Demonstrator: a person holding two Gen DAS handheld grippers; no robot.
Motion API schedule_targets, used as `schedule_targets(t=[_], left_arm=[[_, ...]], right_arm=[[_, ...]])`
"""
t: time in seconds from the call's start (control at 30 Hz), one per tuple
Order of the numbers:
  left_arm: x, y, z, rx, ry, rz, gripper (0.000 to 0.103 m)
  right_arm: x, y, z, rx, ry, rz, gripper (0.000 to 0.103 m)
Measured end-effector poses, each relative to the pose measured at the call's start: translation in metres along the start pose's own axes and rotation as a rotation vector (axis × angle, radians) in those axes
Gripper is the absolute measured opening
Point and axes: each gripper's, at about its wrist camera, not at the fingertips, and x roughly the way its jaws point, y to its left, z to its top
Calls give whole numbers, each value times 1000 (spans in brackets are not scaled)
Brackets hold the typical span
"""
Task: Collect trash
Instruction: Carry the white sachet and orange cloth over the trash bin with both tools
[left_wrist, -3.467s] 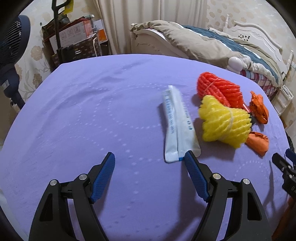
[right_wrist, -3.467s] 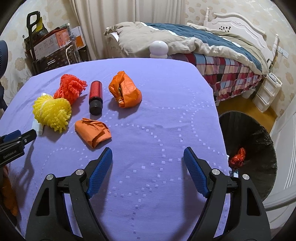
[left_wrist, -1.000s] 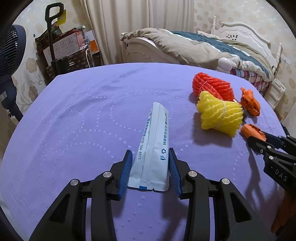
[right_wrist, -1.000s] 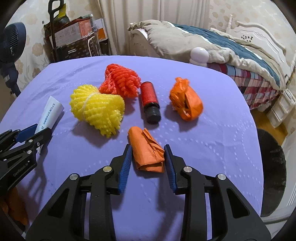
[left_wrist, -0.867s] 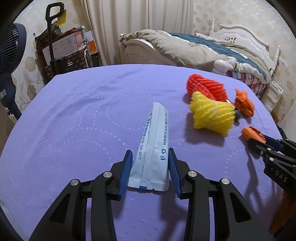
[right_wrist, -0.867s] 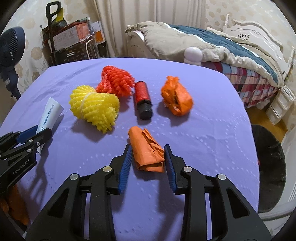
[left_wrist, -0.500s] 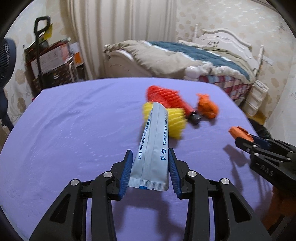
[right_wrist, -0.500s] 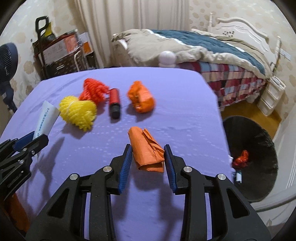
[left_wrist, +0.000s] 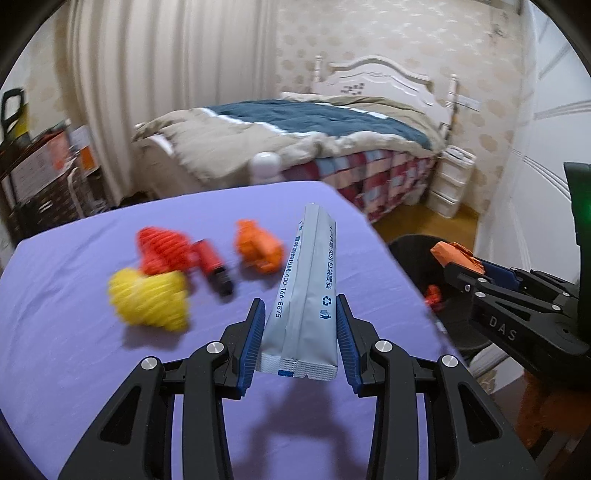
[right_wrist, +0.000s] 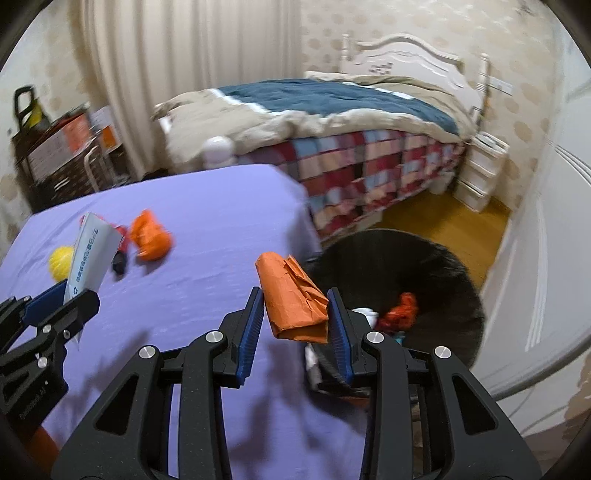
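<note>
On the purple table cover (left_wrist: 74, 354), at the left side, lies a yellow foam net (left_wrist: 149, 297), and touching it behind is a red foam net (left_wrist: 164, 251). Just beside the red one, to the right, lies a red bottle with a black cap (left_wrist: 212, 266), and a little further right is a crumpled orange bag (left_wrist: 258, 249). All four are blurred in the left wrist view.

Near the middle, the left gripper (left_wrist: 300, 341) is lifted above the table and its jaws are closed on the near end of a long white packet with blue print (left_wrist: 308, 288). The packet points forward and up, away from the camera. In the right wrist view the same packet (right_wrist: 88, 254) stands out of the left gripper at the left edge.

More to the right, the right gripper (right_wrist: 295, 326) holds a folded orange paper (right_wrist: 293, 295) between its blue pads; the jaws press it from both sides. It is at the right edge of the table, partly over the floor side.

Beyond the table edge, on the floor, stands a black trash bin (right_wrist: 436, 266). Inside it lie a red-orange piece of trash (right_wrist: 400, 308) and something white that I cannot identify. Behind stands a bed with a checked cover (right_wrist: 369, 170), and a white wall at the far right.
</note>
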Motion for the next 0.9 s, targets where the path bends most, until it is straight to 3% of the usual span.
schedule_targets(t=[0.3,0.9], left_arm=[[42,-55,25,70,11,-69,39],[101,-124,46,172,36,-87,39]], right_arm=[[17,-67,7,98,-4,-102,34],[50,-134,16,195,2,-150,35]])
